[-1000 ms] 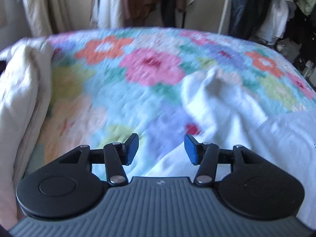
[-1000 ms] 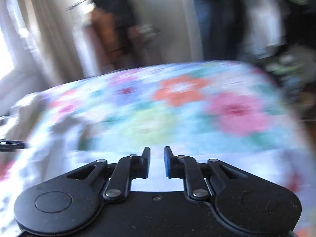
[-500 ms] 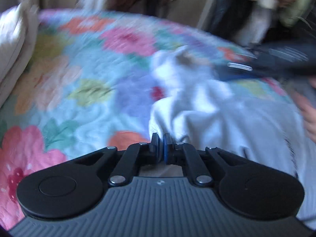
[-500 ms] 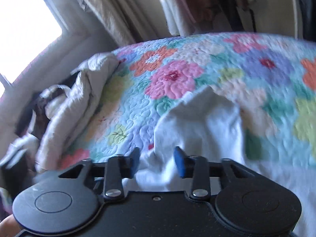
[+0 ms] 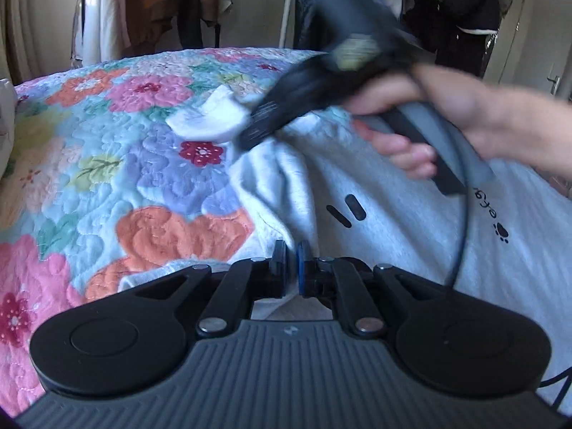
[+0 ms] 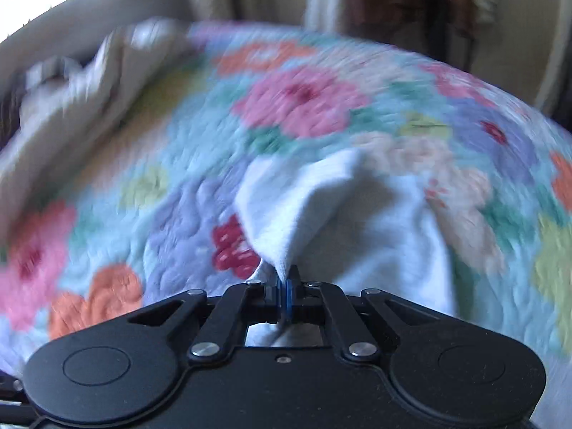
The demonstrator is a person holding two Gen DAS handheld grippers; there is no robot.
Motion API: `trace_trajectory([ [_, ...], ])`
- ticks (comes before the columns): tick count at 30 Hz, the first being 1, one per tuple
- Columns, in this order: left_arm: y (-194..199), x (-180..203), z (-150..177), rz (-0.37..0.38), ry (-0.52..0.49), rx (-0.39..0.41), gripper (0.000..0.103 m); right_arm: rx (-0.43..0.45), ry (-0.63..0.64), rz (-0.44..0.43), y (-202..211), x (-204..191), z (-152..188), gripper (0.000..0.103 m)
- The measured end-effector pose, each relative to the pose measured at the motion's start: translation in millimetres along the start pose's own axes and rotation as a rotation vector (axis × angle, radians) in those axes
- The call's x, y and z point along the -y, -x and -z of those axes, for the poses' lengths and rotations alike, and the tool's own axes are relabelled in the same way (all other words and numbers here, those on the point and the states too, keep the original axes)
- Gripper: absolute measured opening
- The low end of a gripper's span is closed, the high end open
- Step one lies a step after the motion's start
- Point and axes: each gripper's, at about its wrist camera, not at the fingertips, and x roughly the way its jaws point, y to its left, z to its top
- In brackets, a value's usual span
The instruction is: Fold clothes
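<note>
A pale grey sweatshirt (image 5: 393,221) with small black marks lies on the floral quilt (image 5: 136,164), spread to the right in the left wrist view. My left gripper (image 5: 290,262) is shut on a fold of its edge. My right gripper (image 6: 283,286) is shut on the sleeve (image 6: 321,207) and lifts it off the quilt. In the left wrist view the right gripper (image 5: 250,132) is held by a hand over the sleeve end (image 5: 211,118), blurred by motion.
A cream blanket (image 6: 89,82) is bunched along the bed's left side. Hanging clothes (image 5: 153,3) and a rack (image 5: 447,7) stand behind the bed. A door (image 5: 547,46) is at the far right.
My left gripper closed on the sweatshirt's edge and stays shut. My right gripper went from open to shut on the sleeve and is pulling it up.
</note>
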Motion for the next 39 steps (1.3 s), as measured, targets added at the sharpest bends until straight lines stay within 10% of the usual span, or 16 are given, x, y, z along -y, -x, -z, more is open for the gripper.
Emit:
trace_trajectory([
  [6,18,2,10,0.052,-0.053,0.089,0.018,0.011,-0.328,-0.032,32,71,33,0.006],
  [8,18,2,12,0.035,-0.063,0.086,0.021,0.017,-0.274,0.090,43,64,33,0.040],
  [10,19,3,12,0.029,-0.061,0.081,0.023,0.029,-0.190,0.214,54,51,29,0.050],
  [15,21,-1,12,0.008,-0.057,0.086,0.036,0.127,0.096,0.291,73,4,13,0.050],
  [22,-3,-7,11,-0.047,-0.111,-0.018,0.048,0.018,0.284,0.235,27,-21,-3,0.041],
  [25,-8,-25,5,-0.025,0.006,-0.031,0.049,-0.039,0.242,0.233,6,-10,-6,0.002],
  [34,-7,-72,7,0.060,0.305,0.004,0.048,0.094,-0.154,-0.043,15,45,3,0.002],
  [39,-5,-56,-7,-0.088,0.186,-0.030,0.006,0.185,-0.323,-0.181,23,64,4,0.004],
])
